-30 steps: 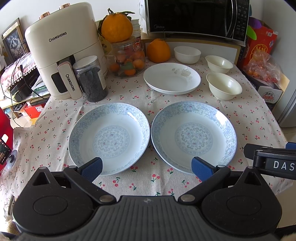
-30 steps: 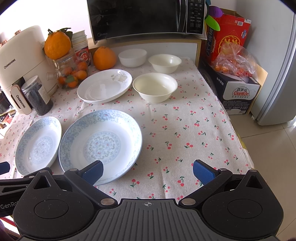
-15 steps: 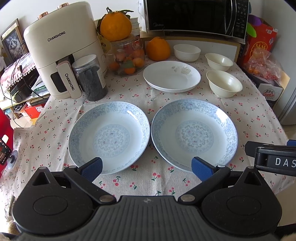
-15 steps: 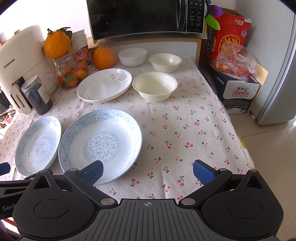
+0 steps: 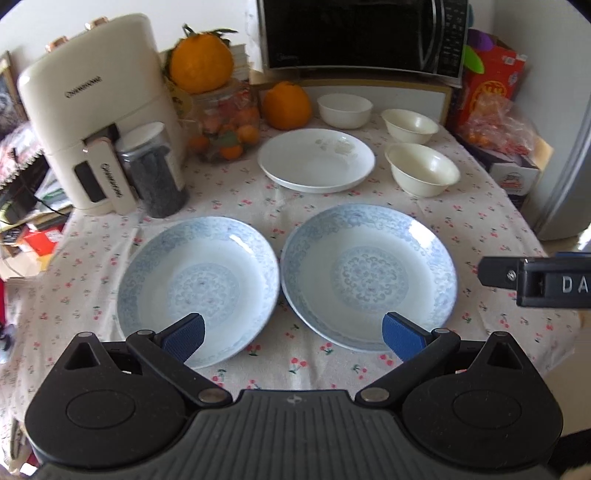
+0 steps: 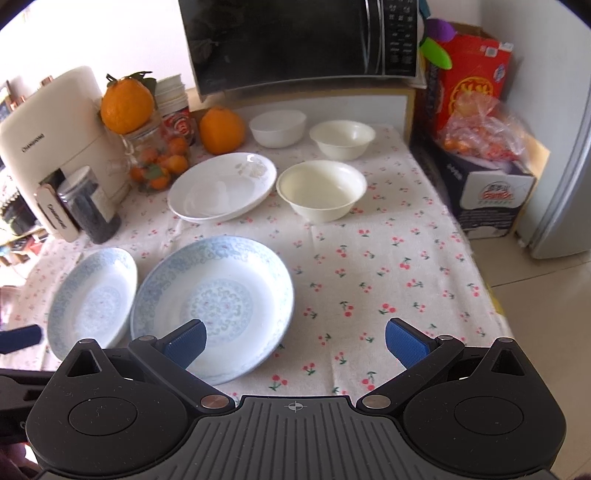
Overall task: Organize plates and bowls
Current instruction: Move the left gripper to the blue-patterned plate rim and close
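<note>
Two blue-patterned plates lie side by side at the table's front: the left plate (image 5: 199, 288) (image 6: 90, 299) and the right plate (image 5: 369, 273) (image 6: 214, 302). Behind them sit a white plate (image 5: 316, 160) (image 6: 221, 186) and three white bowls: a near one (image 5: 423, 173) (image 6: 321, 190), a middle one (image 5: 410, 125) (image 6: 342, 138) and a far one (image 5: 344, 110) (image 6: 277, 127). My left gripper (image 5: 293, 338) is open and empty above the front edge, between the two blue plates. My right gripper (image 6: 295, 341) is open and empty, just right of the right blue plate.
A white air fryer (image 5: 92, 110), a dark jar (image 5: 155, 173), a jar of small oranges (image 5: 225, 125) and two large oranges stand at the back left. A microwave (image 5: 362, 33) sits at the back. Boxes (image 6: 476, 118) stand beyond the right table edge.
Both grippers have moved forward a little and tilted slightly; the plates and bowls look nearer. Both stay open and empty. Nothing on the table has moved.
</note>
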`<move>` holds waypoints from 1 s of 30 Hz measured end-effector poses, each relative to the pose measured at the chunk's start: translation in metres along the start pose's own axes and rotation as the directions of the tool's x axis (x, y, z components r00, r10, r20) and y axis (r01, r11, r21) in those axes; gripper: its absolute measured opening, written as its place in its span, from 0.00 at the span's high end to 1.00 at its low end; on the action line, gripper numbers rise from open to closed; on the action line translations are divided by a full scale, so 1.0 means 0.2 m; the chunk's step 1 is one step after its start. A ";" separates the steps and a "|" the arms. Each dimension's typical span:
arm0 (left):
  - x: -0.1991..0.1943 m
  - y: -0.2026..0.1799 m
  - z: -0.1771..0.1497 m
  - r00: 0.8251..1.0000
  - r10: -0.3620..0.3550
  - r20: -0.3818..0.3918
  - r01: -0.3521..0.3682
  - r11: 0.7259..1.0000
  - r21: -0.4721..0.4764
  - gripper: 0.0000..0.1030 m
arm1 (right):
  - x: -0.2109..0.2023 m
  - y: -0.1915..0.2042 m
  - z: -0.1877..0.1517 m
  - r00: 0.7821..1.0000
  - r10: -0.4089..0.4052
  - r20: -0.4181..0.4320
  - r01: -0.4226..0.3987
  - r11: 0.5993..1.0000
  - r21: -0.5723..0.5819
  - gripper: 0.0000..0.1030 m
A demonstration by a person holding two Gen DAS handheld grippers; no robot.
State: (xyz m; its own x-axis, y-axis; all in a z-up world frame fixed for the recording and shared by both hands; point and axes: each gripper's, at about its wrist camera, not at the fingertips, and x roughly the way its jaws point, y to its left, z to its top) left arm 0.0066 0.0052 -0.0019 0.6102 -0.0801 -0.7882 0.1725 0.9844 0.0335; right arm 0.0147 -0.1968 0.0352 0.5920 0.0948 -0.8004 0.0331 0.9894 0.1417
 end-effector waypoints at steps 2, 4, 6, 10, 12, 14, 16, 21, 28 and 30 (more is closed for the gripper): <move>0.02 0.01 0.01 0.999 -0.047 -0.027 0.047 0.999 0.002 0.00 | 0.01 -0.01 0.03 0.999 0.027 -0.019 -0.027 1.000 -0.005 0.00; 0.04 0.02 0.03 0.994 -0.096 -0.058 0.096 0.995 -0.002 0.01 | 0.04 -0.01 0.06 0.997 0.067 -0.046 -0.068 0.997 -0.019 0.00; 0.05 0.03 0.04 0.987 -0.142 -0.073 0.142 0.990 -0.011 0.01 | 0.07 -0.01 0.09 0.988 0.128 -0.091 -0.132 0.991 -0.032 0.00; 0.10 0.06 0.04 0.977 -0.196 -0.086 0.191 0.980 -0.056 0.03 | 0.15 -0.04 0.13 0.971 0.192 -0.144 -0.196 0.981 -0.010 0.00; 0.14 0.08 0.03 0.970 -0.223 -0.101 0.214 0.972 -0.093 0.06 | 0.19 -0.05 0.14 0.974 0.181 -0.136 -0.187 0.982 -0.032 0.00; 0.19 0.11 0.02 0.965 -0.239 -0.110 0.225 0.966 -0.129 0.09 | 0.23 -0.07 0.14 0.974 0.188 -0.130 -0.194 0.980 -0.039 0.02; 0.24 0.14 0.00 0.959 -0.254 -0.126 0.233 0.958 -0.165 0.14 | 0.29 -0.12 0.14 0.967 0.211 -0.145 -0.212 0.977 0.010 0.03; 0.32 0.20 -0.02 0.930 -0.329 -0.165 0.280 0.923 -0.263 0.27 | 0.44 -0.22 0.13 0.935 0.288 -0.208 -0.256 0.952 0.170 0.15; 0.36 0.24 -0.04 0.906 -0.391 -0.160 0.324 0.886 -0.332 0.47 | 0.52 -0.27 0.12 0.922 0.330 -0.204 -0.279 0.929 0.242 0.37; 0.37 0.26 -0.04 0.896 -0.417 -0.149 0.347 0.871 -0.349 0.49 | 0.52 -0.27 0.12 0.918 0.344 -0.197 -0.293 0.923 0.248 0.43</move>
State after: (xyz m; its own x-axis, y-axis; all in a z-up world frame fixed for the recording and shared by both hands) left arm 0.0538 0.0520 -0.0633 0.3596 -0.4594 -0.8122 0.0924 0.8837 -0.4589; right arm 0.0939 -0.2427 -0.0426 0.3962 0.4491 -0.8008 0.0572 0.8585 0.5097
